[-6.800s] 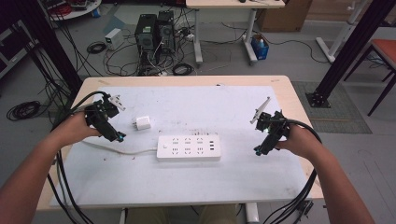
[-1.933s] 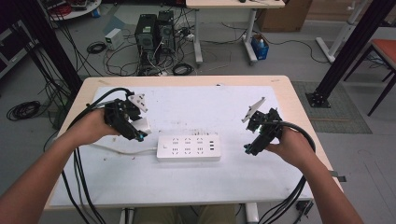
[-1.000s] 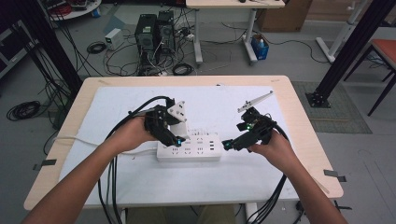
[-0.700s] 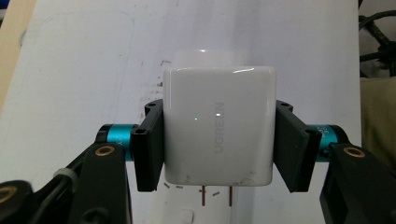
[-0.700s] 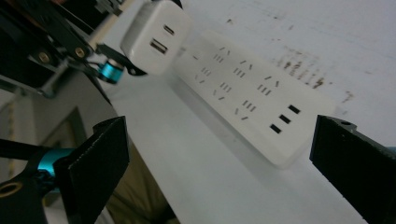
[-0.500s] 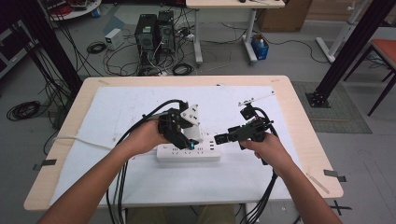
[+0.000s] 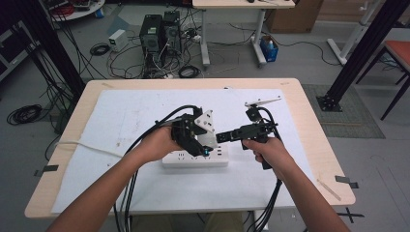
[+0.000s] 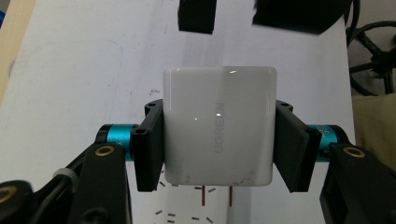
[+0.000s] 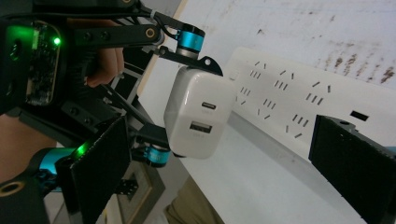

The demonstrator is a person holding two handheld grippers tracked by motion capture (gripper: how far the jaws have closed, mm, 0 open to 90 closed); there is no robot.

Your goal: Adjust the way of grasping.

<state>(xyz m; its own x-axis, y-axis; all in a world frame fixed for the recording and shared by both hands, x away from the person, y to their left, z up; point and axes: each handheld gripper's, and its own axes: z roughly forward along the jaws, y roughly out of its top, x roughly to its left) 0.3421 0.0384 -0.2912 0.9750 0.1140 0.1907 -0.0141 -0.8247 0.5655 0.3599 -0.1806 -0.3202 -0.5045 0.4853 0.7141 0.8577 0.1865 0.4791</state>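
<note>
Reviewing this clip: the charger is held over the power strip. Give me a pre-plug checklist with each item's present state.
1. Left gripper clamps the white charger on both sides: ok.
2. Charger prongs point down at the power strip: ok.
3. Prongs lined up with a socket's slots: cannot tell; slots lie beneath, but the match isn't clear.
4. Prongs seated in the strip: not ok, they are visibly above it.
5. Right gripper open, holding nothing, near the charger: ok.
6. Strip lies flat on the table: ok.
</note>
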